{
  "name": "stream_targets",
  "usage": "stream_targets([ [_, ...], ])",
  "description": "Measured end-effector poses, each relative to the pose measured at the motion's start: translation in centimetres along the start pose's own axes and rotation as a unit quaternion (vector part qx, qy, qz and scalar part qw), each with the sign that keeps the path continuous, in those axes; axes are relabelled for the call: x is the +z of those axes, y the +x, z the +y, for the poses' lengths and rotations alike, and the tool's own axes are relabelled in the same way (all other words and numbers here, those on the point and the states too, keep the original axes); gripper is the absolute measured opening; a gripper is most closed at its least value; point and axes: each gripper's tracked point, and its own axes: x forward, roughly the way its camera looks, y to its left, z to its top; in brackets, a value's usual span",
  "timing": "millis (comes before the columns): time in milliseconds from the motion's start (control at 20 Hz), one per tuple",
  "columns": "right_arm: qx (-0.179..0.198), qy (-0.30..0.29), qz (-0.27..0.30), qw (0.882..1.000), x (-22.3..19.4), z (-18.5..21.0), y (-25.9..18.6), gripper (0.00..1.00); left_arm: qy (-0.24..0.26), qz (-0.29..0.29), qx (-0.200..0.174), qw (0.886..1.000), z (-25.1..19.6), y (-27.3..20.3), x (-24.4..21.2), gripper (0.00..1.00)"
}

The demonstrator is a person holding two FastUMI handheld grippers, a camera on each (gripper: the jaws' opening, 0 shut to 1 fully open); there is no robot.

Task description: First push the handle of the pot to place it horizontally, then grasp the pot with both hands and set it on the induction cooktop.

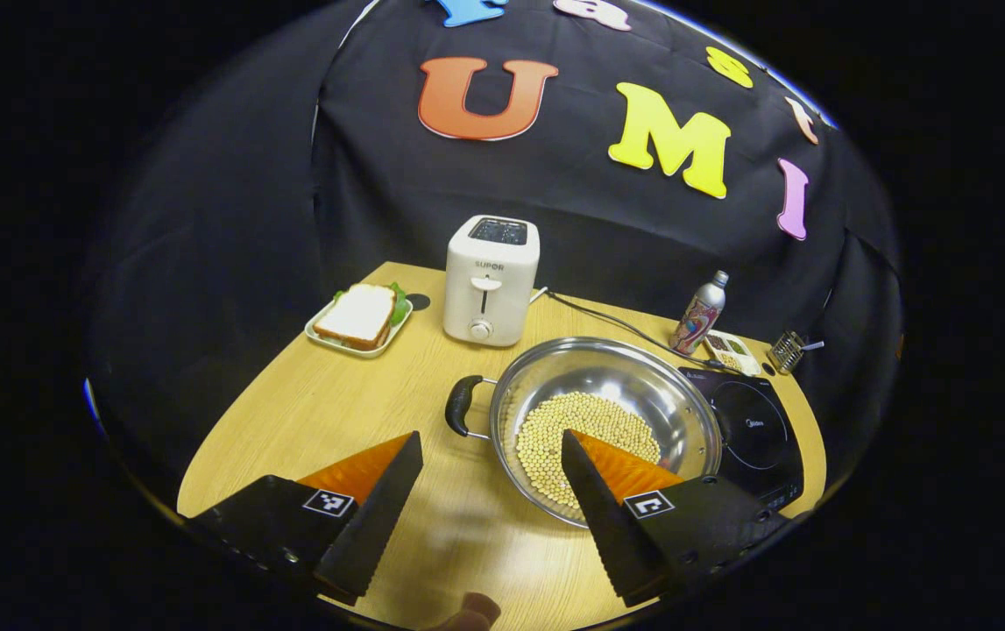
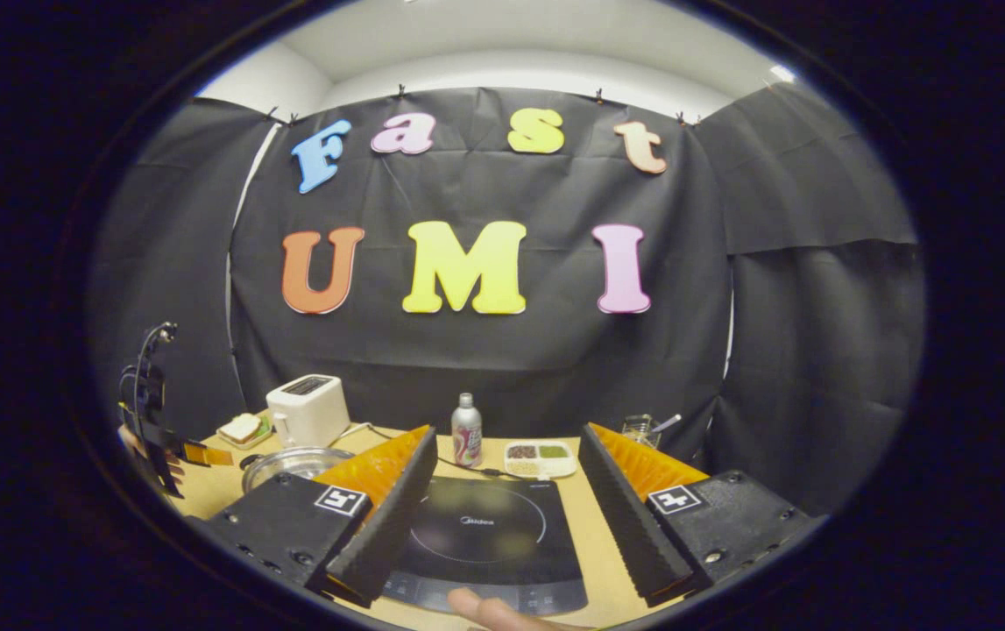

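In the left gripper view the left gripper [image 1: 491,478] hovers with its fingers spread wide and nothing between them, above the near part of the wooden tabletop [image 1: 309,412]. One finger stands in front of the pot [image 1: 605,419], but it does not touch it as far as I can tell. The pot is a wide steel pan with pale beans inside; it sits on the tabletop toward the right edge, touching or just beside the induction cooktop [image 1: 752,434], not on it. Its black handle [image 1: 460,406] points to the left, about level in this view. Behind the pot, near the far edge, stand a white toaster [image 1: 491,280], a plate with a sandwich [image 1: 360,317] at the far left, a bottle [image 1: 700,313] and a small divided dish [image 1: 732,350].

In the right gripper view the right gripper [image 2: 502,513] is also released — its fingers are wide apart over the cooktop [image 2: 484,535], holding nothing. The pot [image 2: 292,463] shows at the left, beside the cooktop. Farther left, the other gripper [image 2: 195,454] shows at the tabletop's left edge.
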Motion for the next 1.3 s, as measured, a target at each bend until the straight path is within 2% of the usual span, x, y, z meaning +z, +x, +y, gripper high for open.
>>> stream_targets([
  [100, 0.002, -0.014, 0.017, 1.000, -1.4, 1.3, 1.3, 0.98, 0.007, -0.029, 0.002, 1.000, -0.1, -0.7, 1.2, 0.96],
  [200, 0.025, -0.020, 0.041, 0.999, -3.3, 3.8, 2.6, 0.99, 0.011, -0.051, 0.000, 0.999, -0.3, -0.9, 2.0, 0.96],
  [350, 0.041, -0.013, 0.077, 0.996, -6.4, 6.7, 4.7, 0.99, 0.018, -0.058, 0.000, 0.998, -0.3, -0.1, 2.0, 0.96],
  [700, 0.068, -0.012, 0.181, 0.981, -14.9, 13.2, 10.5, 1.00, 0.039, -0.028, 0.006, 0.999, 1.1, 4.9, 0.4, 0.96],
  [900, 0.055, -0.014, 0.221, 0.974, -18.2, 14.1, 13.8, 0.98, 0.057, -0.006, 0.005, 0.998, 2.1, 9.0, -0.7, 0.95],
  [1050, 0.067, -0.009, 0.249, 0.966, -20.5, 15.5, 15.2, 1.00, 0.085, 0.012, 0.020, 0.996, 3.1, 11.5, -1.6, 0.96],
  [1100, 0.066, -0.012, 0.255, 0.965, -21.1, 15.8, 15.6, 0.98, 0.091, 0.013, 0.021, 0.996, 3.1, 12.3, -1.7, 0.96],
  [1150, 0.067, -0.014, 0.259, 0.963, -21.6, 16.1, 16.1, 1.00, 0.092, 0.020, 0.017, 0.995, 3.0, 13.0, -2.0, 0.96],
  [1300, 0.066, -0.013, 0.295, 0.953, -23.4, 16.5, 15.9, 0.92, 0.099, 0.038, 0.000, 0.994, 2.5, 13.8, -2.4, 0.97],
])
